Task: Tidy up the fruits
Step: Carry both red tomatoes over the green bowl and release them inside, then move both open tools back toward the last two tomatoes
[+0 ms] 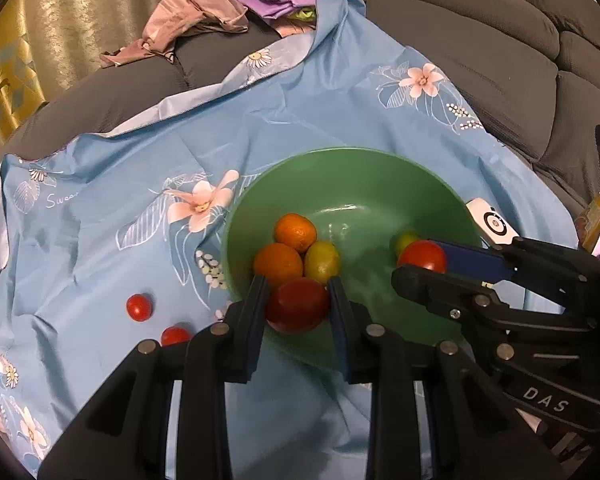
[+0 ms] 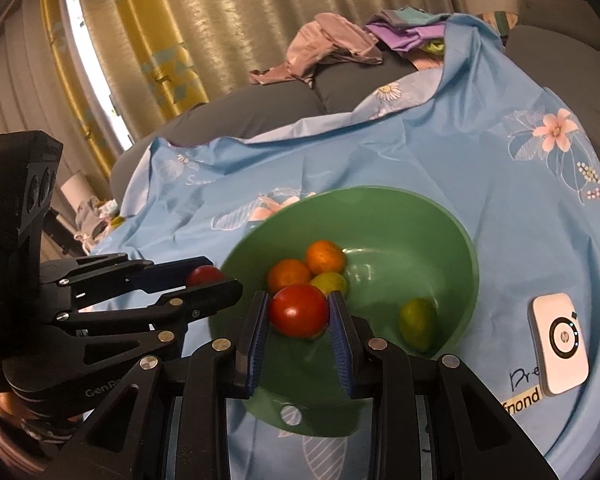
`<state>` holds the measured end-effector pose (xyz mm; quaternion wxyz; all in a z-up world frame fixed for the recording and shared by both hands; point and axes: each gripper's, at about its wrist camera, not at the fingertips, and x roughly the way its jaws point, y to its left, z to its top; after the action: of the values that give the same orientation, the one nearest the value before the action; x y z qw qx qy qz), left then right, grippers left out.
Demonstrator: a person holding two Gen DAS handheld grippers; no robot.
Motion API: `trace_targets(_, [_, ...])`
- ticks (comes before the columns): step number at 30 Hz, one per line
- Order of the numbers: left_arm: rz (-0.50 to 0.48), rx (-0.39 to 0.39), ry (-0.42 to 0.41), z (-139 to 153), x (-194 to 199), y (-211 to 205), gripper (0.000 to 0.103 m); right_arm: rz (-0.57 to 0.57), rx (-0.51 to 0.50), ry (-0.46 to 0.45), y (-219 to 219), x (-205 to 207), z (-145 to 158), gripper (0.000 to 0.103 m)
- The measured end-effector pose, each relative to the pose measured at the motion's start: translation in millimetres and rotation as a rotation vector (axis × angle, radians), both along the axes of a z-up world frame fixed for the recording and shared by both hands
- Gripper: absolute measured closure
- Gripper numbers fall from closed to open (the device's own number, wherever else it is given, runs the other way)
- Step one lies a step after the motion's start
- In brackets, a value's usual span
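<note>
A green bowl (image 1: 380, 184) sits on a blue floral cloth (image 1: 140, 160). It holds two oranges (image 1: 295, 232), a yellow-green fruit (image 1: 322, 260) and a lime (image 2: 418, 322). My left gripper (image 1: 298, 304) is shut on a red tomato (image 1: 298, 310) over the bowl's near left rim. My right gripper (image 2: 299, 312) is shut on another red tomato (image 2: 299, 310) over the bowl (image 2: 420, 220); it also shows in the left wrist view (image 1: 422, 256). Two small red tomatoes (image 1: 139, 307) lie on the cloth left of the bowl.
A white puck-like device (image 2: 562, 338) lies on the cloth right of the bowl. Crumpled clothes (image 1: 196, 20) lie on the grey sofa (image 1: 500, 60) behind. Curtains (image 2: 180, 40) hang at the back.
</note>
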<state>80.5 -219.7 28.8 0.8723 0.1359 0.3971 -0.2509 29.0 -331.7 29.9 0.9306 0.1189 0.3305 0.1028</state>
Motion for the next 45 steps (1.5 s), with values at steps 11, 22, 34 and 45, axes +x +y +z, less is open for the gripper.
trace_targets(11, [-0.015,0.018,0.039,-15.6,10.5,-10.0,0.073,-0.034,-0.018,0.023,-8.7,6.1,-6.9,0.071])
trace_targets(22, [0.018,-0.008,0.042,-13.5,8.1,0.9,0.044,-0.092,-0.057,0.048,-8.7,2.7,-2.3,0.069])
trace_targets(34, [0.153,-0.002,0.126,-25.6,-20.0,58.8,0.022,-0.086,-0.018,0.043,-8.3,-17.5,4.6,0.069])
trace_targets(45, [0.244,-0.061,0.170,-24.7,-51.7,111.3,0.022,-0.037,-0.034,0.019,16.2,-32.2,18.6,0.069])
